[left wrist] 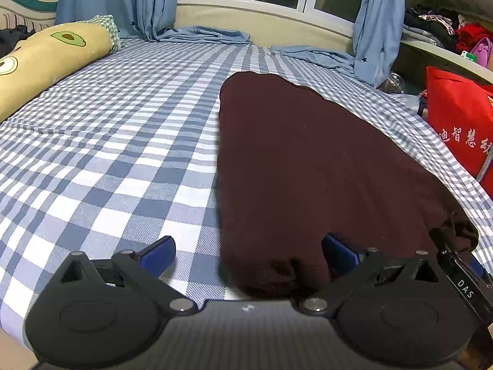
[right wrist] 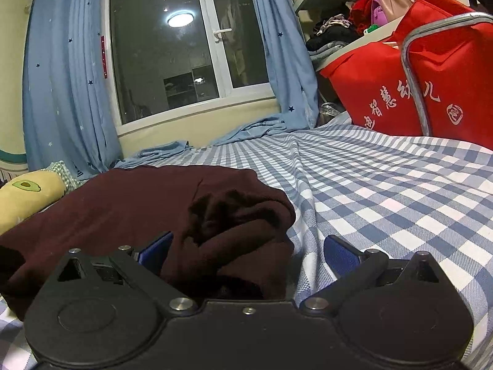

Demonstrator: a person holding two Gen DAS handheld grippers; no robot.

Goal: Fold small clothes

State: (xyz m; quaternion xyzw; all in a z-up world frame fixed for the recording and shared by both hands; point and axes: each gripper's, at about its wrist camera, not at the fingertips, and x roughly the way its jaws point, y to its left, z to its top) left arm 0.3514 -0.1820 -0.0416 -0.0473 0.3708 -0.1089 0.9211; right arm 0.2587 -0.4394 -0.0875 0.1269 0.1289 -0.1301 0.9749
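A dark maroon garment [left wrist: 308, 160] lies flat on the blue-and-white checked bedsheet [left wrist: 107, 141], folded lengthwise. My left gripper [left wrist: 248, 254] is open, its jaws straddling the garment's near left corner. The right gripper shows at the far right of the left wrist view [left wrist: 462, 277], at the garment's near right corner. In the right wrist view the garment [right wrist: 129, 203] has a bunched near corner [right wrist: 234, 231] lying between the open jaws of my right gripper [right wrist: 248, 249]. Neither gripper is closed on the cloth.
A yellow avocado-print bolster [left wrist: 46, 58] lies at the bed's left. A red bag with white characters [right wrist: 409, 83] and a metal chair frame [right wrist: 413, 71] stand at the right. Blue star curtains [right wrist: 71, 86] drape onto the bed's far end below the window.
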